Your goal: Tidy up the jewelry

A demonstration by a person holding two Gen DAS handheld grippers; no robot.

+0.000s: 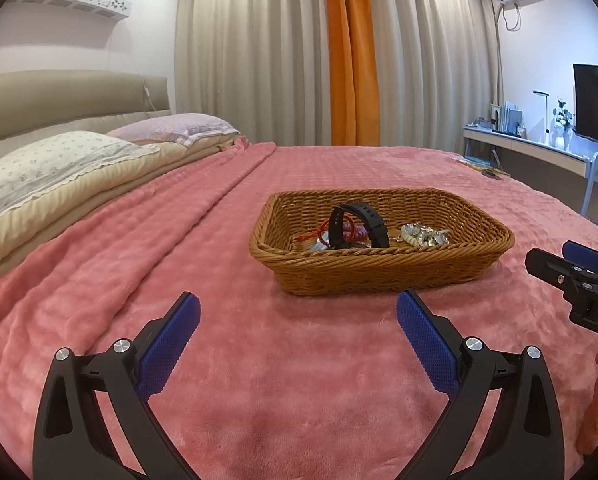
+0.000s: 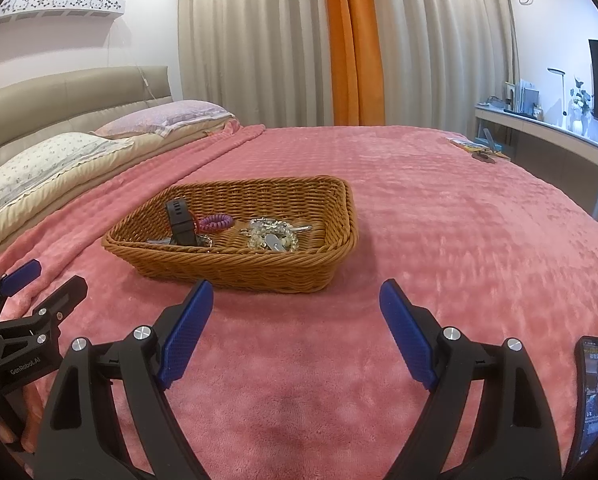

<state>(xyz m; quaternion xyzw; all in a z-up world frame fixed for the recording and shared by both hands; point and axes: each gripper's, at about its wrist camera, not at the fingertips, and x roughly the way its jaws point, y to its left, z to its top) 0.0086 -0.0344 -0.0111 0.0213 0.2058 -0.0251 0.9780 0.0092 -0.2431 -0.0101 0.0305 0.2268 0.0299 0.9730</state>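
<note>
I hold my left gripper and right gripper low over the pink blanket, both spread wide, nothing between the blue pads. Just ahead sits the wicker basket, jewelry already inside: a black watch standing on edge, a red bracelet and purple coil beside it, a silvery heap well to the right. This would fit pieces gathered and done, or a jumble awaiting sorting; I judge neither. Any pick would call for a fine pinch among tangled pieces. The near rim hides the basket floor; the heap's items blur together. A phone is cut off at the right edge.
</note>
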